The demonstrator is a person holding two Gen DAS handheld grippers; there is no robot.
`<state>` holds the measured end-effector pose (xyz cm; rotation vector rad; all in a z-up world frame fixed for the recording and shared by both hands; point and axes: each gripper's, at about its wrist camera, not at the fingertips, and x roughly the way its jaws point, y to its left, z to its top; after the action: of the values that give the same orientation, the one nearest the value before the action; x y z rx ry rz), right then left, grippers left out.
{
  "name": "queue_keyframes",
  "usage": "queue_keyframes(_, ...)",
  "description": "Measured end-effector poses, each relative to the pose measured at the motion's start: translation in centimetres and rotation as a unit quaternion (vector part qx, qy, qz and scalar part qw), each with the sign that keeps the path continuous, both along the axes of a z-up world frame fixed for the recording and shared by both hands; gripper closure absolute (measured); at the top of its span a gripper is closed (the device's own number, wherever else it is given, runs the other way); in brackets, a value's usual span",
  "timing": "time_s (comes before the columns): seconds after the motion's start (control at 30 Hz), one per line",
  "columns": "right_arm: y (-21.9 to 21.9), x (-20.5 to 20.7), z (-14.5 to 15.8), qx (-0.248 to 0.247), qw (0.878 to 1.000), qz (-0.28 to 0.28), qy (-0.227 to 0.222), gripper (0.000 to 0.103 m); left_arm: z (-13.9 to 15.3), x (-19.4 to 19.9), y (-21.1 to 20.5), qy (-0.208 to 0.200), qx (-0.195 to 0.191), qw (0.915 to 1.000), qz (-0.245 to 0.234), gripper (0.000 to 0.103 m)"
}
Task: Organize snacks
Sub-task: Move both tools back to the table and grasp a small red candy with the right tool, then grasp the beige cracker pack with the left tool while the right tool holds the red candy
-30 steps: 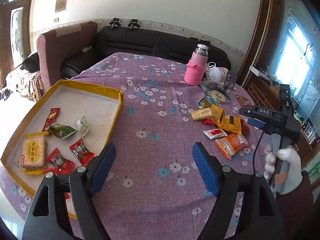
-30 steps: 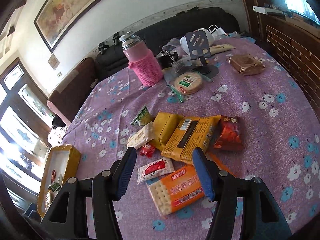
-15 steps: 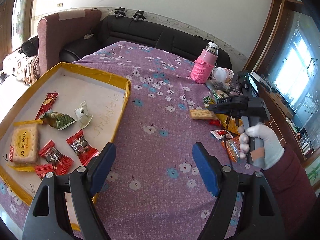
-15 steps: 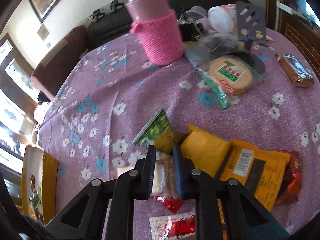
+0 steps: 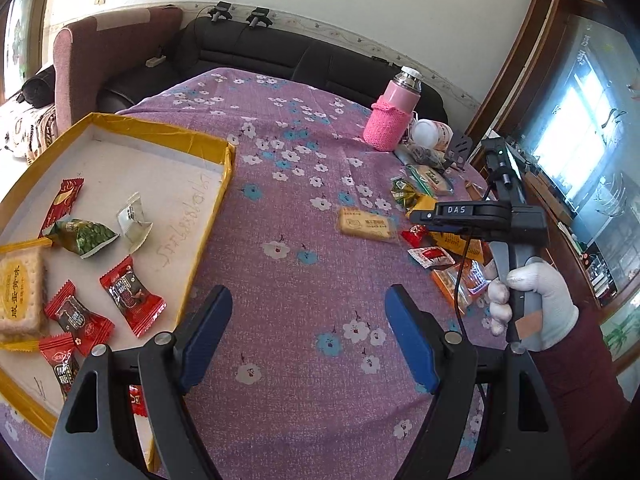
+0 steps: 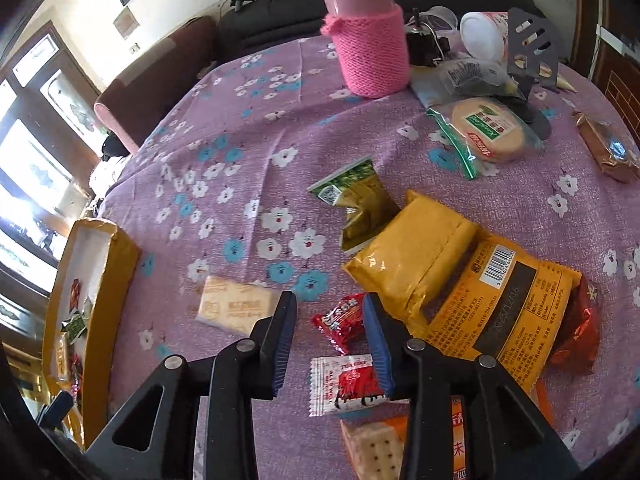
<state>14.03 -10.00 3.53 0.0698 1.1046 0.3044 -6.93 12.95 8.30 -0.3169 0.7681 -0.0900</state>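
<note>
Loose snack packets [image 6: 436,276] lie clustered on the cloth; others fill the yellow-rimmed tray [image 5: 192,140].

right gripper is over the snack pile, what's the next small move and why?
Probably lower the right gripper a little onto the small red candy and close. Its jaws have just been opening and now stand partly apart, the candy lying loose on the cloth between the tips with nothing pinched. The tray already holds similar red candies, and the left gripper hangs open and empty.
</note>
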Motion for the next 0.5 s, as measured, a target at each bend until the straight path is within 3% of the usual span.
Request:
queue_keyframes(0.17, 1.4, 0.3, -1.5, -0.05, 0.998, -0.01, -0.02, 0.063, 0.6, 0.6, 0.9, 0.0, -0.002, 1.0, 0.008, 0.024)
queue_keyframes(0.2, 1.9, -0.1, -1.6, -0.066, 0.997, -0.007, -0.027, 0.066, 0.8, 0.9, 1.0, 0.001, -0.002, 1.0, 0.004, 0.024)
queue_keyframes(0.27, 2.2, -0.8, -1.6, -0.062, 0.998, 0.0, -0.026, 0.083, 1.3, 1.8, 0.8, 0.006, -0.002, 0.9999, -0.01, 0.024)
queue_keyframes(0.4, 1.6, -3.4, -1.6, 0.023, 0.999, 0.036, -0.006, 0.087, 2.3, 4.9, -0.7, 0.026, 0.015, 0.9977, -0.061, 0.024)
queue_keyframes(0.5, 0.7, -5.1, -1.6, 0.099, 0.993, 0.058, -0.009, 0.085, 2.1, 8.4, -2.4, 0.04, 0.035, 0.9947, -0.088, 0.024)
